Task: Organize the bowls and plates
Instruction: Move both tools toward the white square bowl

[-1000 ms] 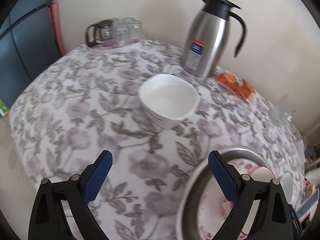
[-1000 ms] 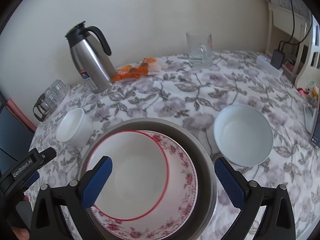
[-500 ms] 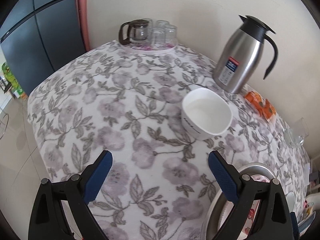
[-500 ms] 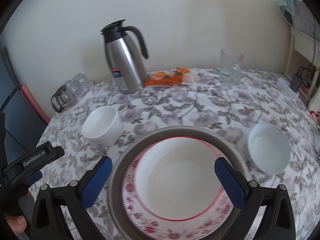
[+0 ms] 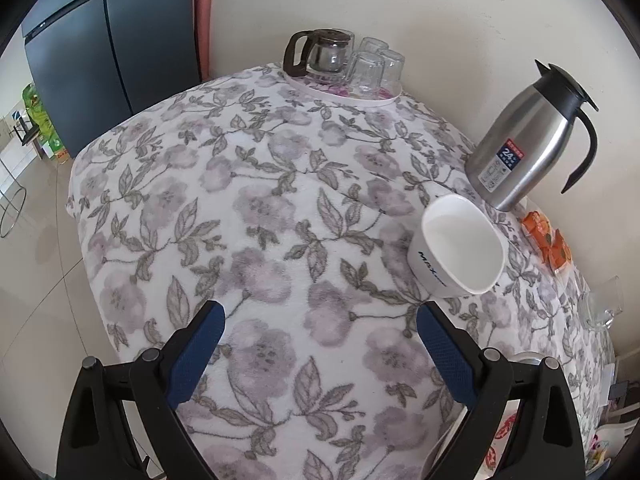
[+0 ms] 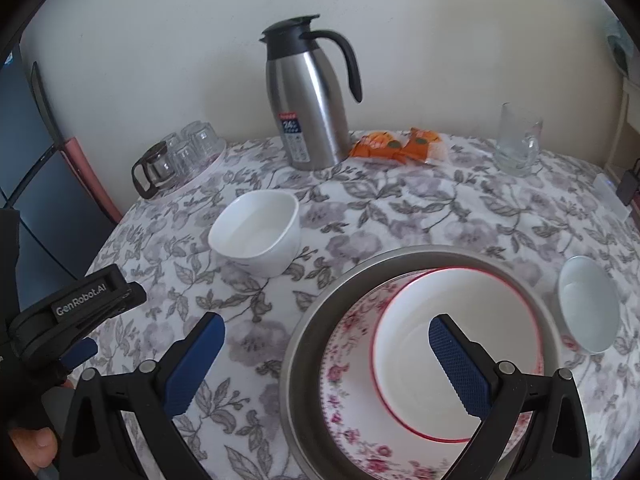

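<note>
The left tongs (image 5: 318, 340) are held with their blue-padded fingers spread wide apart, nothing between them, above a bare stretch of the floral-clothed tabletop (image 5: 256, 208). In the left wrist view a white square bowl (image 5: 458, 252) is seen at about 2 o'clock from these tongs, well clear of them, upright on the cloth. Just beyond the bowl, near the wall, a stainless steel thermal jug (image 5: 524, 140) with a black lid and handle is found, and at 12 o'clock, at the far edge, a glass coffee pot (image 5: 320, 52) is set beside upturned glasses (image 5: 374, 66) on a round tray.

The right tongs (image 6: 326, 344) are likewise spread wide and grip nothing. In the right wrist view they are held over the near part of the tabletop, the right finger above a red-rimmed white bowl (image 6: 432, 364). That bowl is nested on a plate with a pink flower pattern (image 6: 352, 384), which in turn lies inside a grey metal basin (image 6: 312, 344). A small round white bowl (image 6: 588, 312) is set apart on the cloth at 3 o'clock from the basin, just beside its rim. The white square bowl is seen at 11 o'clock from the basin, with the jug behind it. Orange snack packets (image 6: 398, 146) and a glass mug (image 6: 518, 142) lie along the far edge. A fingertip (image 6: 36, 446) is visible at the lower left.
</note>
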The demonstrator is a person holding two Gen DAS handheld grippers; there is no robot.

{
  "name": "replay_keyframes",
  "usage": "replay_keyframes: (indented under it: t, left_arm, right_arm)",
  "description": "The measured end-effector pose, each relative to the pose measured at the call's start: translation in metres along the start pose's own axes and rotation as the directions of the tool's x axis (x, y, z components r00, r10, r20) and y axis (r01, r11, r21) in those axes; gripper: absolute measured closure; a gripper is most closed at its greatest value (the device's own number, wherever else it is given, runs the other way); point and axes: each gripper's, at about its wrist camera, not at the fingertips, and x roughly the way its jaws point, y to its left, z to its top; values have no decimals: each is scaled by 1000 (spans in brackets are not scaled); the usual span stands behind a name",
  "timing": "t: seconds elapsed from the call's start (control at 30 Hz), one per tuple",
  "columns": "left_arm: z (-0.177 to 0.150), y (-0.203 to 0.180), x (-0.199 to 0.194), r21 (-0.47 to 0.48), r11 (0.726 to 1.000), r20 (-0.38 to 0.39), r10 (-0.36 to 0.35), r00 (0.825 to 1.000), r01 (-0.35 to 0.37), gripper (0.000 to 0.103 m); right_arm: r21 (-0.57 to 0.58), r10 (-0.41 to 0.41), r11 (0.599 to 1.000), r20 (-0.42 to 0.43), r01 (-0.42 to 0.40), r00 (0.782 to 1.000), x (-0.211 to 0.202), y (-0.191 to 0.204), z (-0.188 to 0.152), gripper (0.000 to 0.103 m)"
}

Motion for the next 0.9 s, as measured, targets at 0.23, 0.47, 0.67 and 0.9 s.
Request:
replay_keyframes:
  t: [0.23, 0.47, 0.67, 0.9]
  left_arm:
    - [4, 10, 11, -43, 999, -18, -4, 1000, 3, 6]
    - [7, 10, 25, -61, 998, -58, -22, 998, 19, 6]
    - [15, 11, 35, -68, 998, -64, -18, 998, 14, 6]
    - [27, 8, 52, -65, 997, -75, -49, 996, 44, 6]
  right_arm:
    - [-18, 27, 999, -11, -27, 1000, 11, 8, 2, 0]
    - [16, 35, 999, -48, -35, 998, 27, 7, 3, 0]
    - [46, 15, 999, -58, -12, 998, 35, 4, 8, 0]
    - [33, -29, 999, -47, 31, 998, 43, 4, 20, 0]
